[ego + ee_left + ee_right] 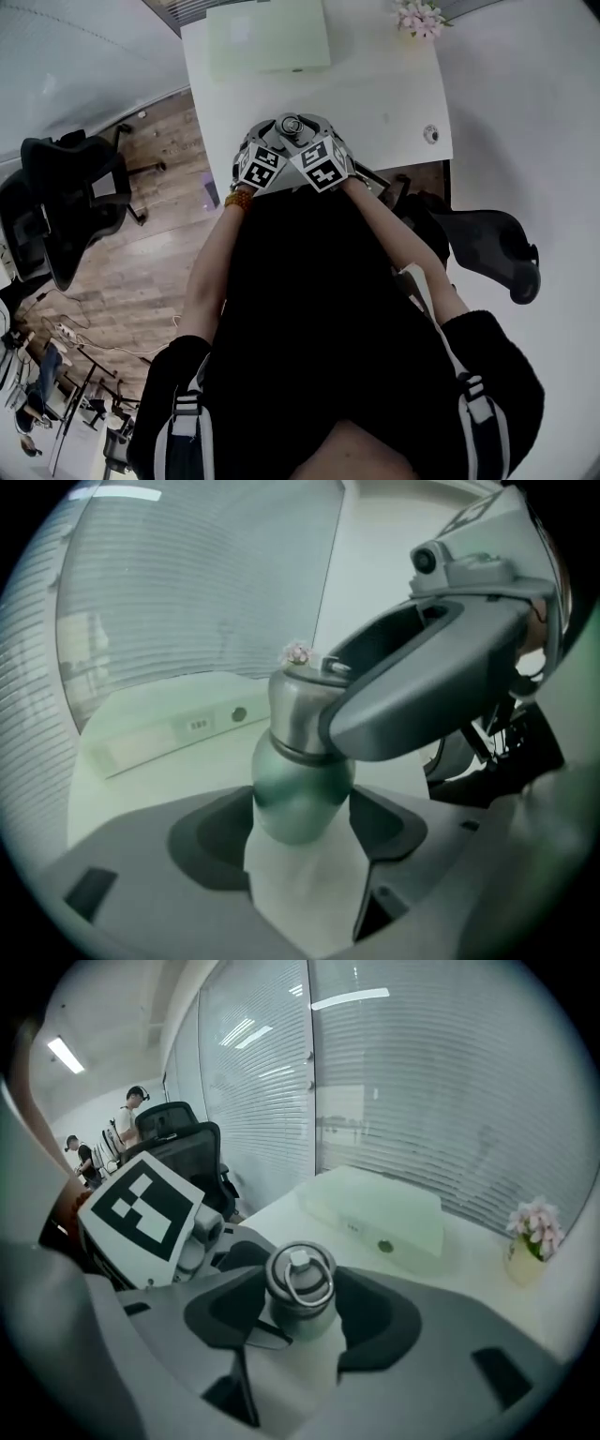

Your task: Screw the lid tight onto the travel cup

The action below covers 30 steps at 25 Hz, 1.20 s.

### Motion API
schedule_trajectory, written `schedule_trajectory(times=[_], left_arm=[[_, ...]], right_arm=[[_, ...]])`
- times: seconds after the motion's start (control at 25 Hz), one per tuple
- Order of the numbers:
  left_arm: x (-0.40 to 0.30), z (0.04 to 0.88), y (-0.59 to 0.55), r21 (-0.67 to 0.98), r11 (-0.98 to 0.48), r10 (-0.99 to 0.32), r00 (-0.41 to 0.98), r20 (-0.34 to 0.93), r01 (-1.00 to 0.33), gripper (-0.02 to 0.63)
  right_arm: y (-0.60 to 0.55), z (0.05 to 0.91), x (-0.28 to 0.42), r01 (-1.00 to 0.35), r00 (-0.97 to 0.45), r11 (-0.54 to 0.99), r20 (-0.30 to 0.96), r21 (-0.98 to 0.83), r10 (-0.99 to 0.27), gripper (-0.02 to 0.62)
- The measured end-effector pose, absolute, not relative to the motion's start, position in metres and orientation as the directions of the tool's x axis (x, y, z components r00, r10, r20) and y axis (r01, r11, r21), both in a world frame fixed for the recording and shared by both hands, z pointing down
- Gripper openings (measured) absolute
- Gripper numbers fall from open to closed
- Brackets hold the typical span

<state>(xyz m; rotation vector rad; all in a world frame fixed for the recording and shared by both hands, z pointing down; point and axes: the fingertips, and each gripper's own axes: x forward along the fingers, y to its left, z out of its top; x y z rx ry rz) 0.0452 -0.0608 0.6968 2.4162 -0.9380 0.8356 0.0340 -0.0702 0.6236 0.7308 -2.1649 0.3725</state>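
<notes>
The travel cup stands near the front edge of the white table [394, 94], its steel lid [292, 125] with a ring handle facing up. My left gripper [272, 142] grips the cup's green body [300, 794] low down, pads against both sides. My right gripper [314, 142] comes in from the right and closes round the steel lid [300, 1279]; one of its grey fingers [412, 686] wraps the lid's side in the left gripper view. The cup's base is hidden behind the jaws. The left gripper's marker cube [141, 1208] shows beside the lid.
A pale green box [267, 36] lies at the table's back, and a small pot of pink flowers [419, 17] stands at the back right. A small round fitting [430, 134] sits in the table's right side. Black office chairs [70, 202] [487, 248] flank the person.
</notes>
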Motion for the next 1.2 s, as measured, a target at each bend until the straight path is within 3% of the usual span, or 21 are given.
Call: schedule_trajectory(times=[0.2,0.48,0.6,0.72,0.84,1.0,1.08,1.12,1.2], left_arm=[[0.043,0.7,-0.057,0.09,-0.788,-0.394,0.611,0.687,-0.609,0.308],[0.039,0.699,-0.053,0.08,-0.974,-0.087,0.678,0.73,-0.211,0.31],[0.042,0.699,-0.055,0.082,-0.988,-0.025,0.674,0.738,-0.127,0.319],[0.039,0.697,-0.056,0.087,-0.975,-0.081,0.692,0.717,-0.204,0.345],[0.038,0.689,-0.052,0.152,-0.921,-0.183,0.746,0.641,-0.357,0.345],[0.047,0.686,-0.055,0.156,-0.837,-0.34,0.722,0.602,-0.524,0.347],[0.052,0.685,-0.06,0.136,-0.793,-0.406,0.681,0.61,-0.594,0.348],[0.053,0.685,-0.062,0.128,-0.773,-0.429,0.661,0.616,-0.621,0.353],[0.053,0.685,-0.062,0.118,-0.756,-0.45,0.642,0.621,-0.644,0.354]], right_arm=[[-0.066,0.624,0.033,-0.471,-0.58,0.882,0.763,-0.026,-0.287,0.236],[-0.057,0.622,0.027,-0.04,-0.683,0.997,0.73,-0.069,0.023,0.238],[-0.059,0.622,0.031,0.048,-0.685,0.994,0.721,-0.097,0.104,0.24],[-0.071,0.609,0.031,-0.046,-0.707,0.996,0.707,-0.082,0.026,0.312],[-0.075,0.589,0.028,-0.258,-0.735,0.961,0.667,-0.103,-0.125,0.316],[-0.072,0.6,0.025,-0.519,-0.639,0.843,0.718,-0.139,-0.276,0.316],[-0.072,0.61,0.026,-0.582,-0.58,0.806,0.751,-0.109,-0.317,0.305],[-0.071,0.613,0.026,-0.591,-0.56,0.802,0.761,-0.09,-0.327,0.263],[-0.069,0.615,0.025,-0.569,-0.553,0.819,0.771,-0.071,-0.317,0.259]])
